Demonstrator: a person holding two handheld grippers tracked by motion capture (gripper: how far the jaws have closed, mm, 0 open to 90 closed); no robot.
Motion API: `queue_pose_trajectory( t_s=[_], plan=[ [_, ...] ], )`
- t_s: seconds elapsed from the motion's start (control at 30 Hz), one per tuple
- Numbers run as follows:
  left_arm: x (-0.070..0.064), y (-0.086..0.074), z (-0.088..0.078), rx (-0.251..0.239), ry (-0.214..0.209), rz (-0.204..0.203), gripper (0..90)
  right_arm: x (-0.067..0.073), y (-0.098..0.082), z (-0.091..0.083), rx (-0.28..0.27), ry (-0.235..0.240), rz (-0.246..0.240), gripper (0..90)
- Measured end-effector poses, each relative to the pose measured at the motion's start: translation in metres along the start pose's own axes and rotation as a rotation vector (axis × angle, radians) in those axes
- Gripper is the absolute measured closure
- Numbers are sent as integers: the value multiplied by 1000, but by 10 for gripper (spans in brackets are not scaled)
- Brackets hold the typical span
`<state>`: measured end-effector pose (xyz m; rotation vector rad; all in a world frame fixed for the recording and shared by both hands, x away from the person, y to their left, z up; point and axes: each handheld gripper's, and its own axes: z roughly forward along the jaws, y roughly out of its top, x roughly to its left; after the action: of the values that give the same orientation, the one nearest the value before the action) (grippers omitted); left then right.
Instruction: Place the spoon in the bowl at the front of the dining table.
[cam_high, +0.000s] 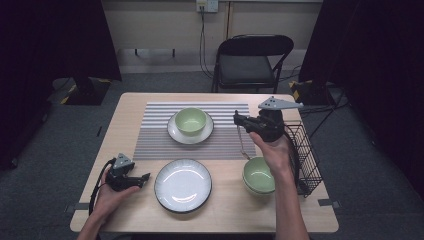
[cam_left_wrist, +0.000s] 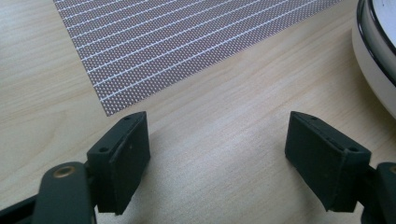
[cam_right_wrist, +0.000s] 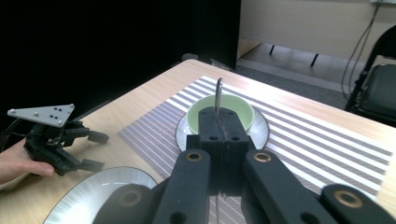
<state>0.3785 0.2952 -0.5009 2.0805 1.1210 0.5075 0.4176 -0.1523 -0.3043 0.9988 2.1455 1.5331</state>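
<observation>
Clamping a spoon (cam_right_wrist: 218, 95), the right claw (cam_right_wrist: 219, 122) bears no lettering.

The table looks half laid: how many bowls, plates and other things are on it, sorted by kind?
Green bowls: 2, one on the far plate, one near the basket
Plates: 2, a small white one under the far bowl, a dark-rimmed one in front
Striped placemat: 1
Wire basket: 1
Thin metal utensil, clamped in the right gripper: 1
Total: 7
</observation>
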Motion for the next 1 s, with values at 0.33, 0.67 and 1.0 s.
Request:
queue_pose_trajectory(
  t_s=[0.33, 0.67, 1.0],
  plan=[
    [0, 0, 0, 0, 0, 0, 217, 7, 9, 20, 0, 42, -11, 900],
    [0, 0, 0, 0, 0, -1, 217, 9, 14, 48, 3, 76, -4, 900],
    [0, 0, 0, 0, 0, -1, 217, 7, 23, 69, 6, 86, -1, 900]
  ],
)
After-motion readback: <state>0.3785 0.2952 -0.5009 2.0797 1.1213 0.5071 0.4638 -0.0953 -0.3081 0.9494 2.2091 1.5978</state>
